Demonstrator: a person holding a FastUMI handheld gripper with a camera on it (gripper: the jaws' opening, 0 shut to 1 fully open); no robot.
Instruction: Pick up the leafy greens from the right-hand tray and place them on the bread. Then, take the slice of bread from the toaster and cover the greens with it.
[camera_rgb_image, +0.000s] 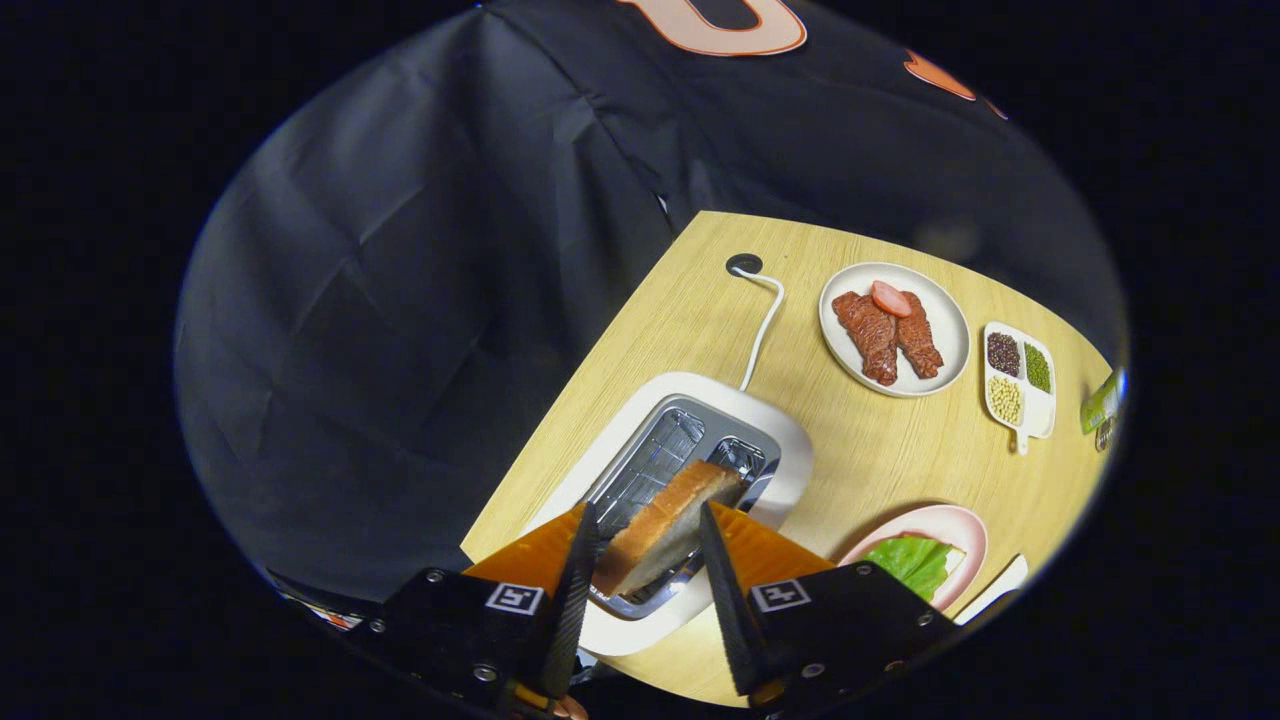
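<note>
The hand-held gripper (648, 560) grasps one bread slice (665, 525) between its two fingers, both pressing its flat faces, above the open slot of the one white toaster (770, 430); the slice stands on edge, its long axis running from the fingers toward the toaster's far end. To the right, near, a pink plate (965, 530) carries the greens (912, 562) on bread. Farther off on the desk (870, 450) sit a plate (945, 320) with two meat strips and a three-part dish (1040, 410).
</note>
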